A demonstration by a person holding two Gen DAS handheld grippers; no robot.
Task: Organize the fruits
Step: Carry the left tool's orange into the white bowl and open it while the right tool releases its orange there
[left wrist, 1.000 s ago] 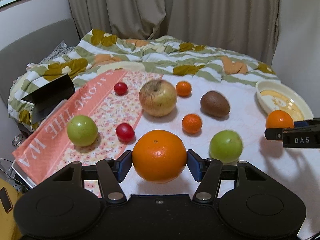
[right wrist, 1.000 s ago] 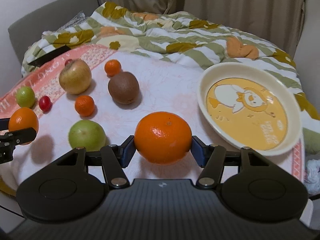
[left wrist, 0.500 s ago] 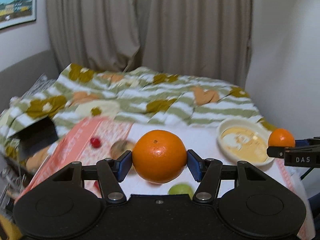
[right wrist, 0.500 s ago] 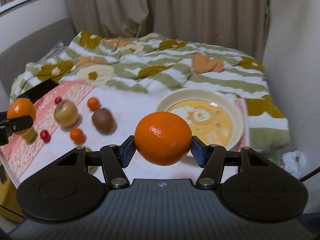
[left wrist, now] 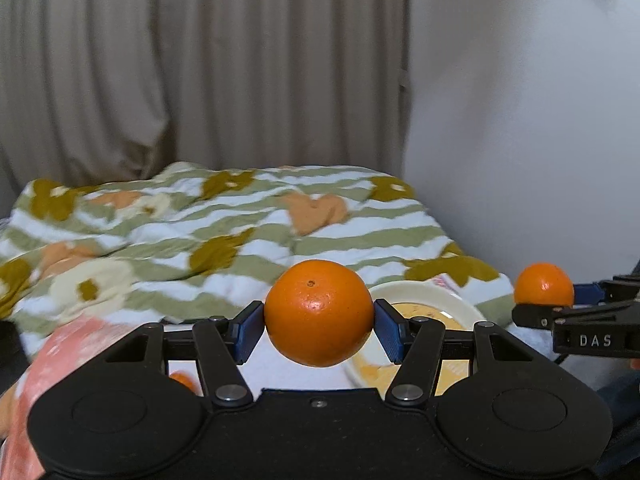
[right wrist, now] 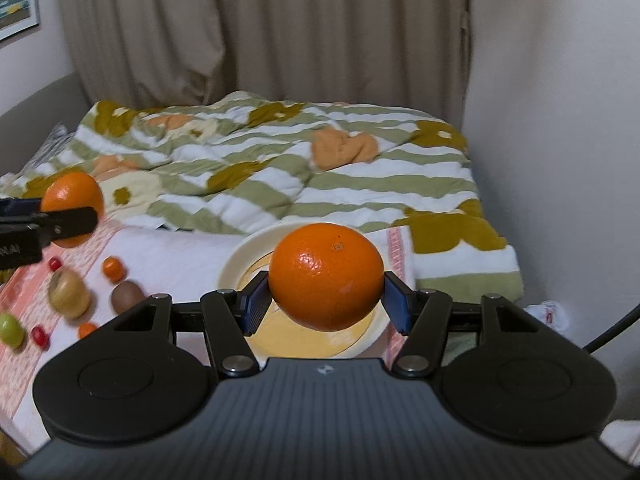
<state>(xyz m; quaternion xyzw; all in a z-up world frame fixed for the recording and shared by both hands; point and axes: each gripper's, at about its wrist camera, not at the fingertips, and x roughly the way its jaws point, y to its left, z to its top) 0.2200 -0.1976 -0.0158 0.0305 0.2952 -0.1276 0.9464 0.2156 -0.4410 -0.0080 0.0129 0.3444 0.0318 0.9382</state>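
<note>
Beige curtains up top, plain wall to the right, rumpled striped quilt filling the middle of both views. White cloth below that, pink patterned band along its left edge.

Left tongs: clamped on an orange, dead centre lower frame, blue pads pressed flat into both sides. Held up off the cloth. Smooth glossy skin, tiny dark navel dot near the top, bright glare spot on the front. Cream plate peeking out behind it on the right, mostly hidden by the tongs' body.

Right tongs: same deal, gripping a second orange, centre frame, pads tight on its left and right flanks. Slightly wider than tall, pebbly rind, stem scar up top a bit right of centre. Hanging in front of the plate, yellow picture in the plate's bottom partly showing under it; how high above, can't tell.

Also visible from each side: right tongs with their orange at the far right edge of the left view, left tongs with theirs at the mid-left edge of the right view.

Lower left of the right view, sitting on the cloth, a bit blurred: yellowish apple, brown kiwi, two mandarins, green fruit, couple of small red ones. All well apart from both tongs.
</note>
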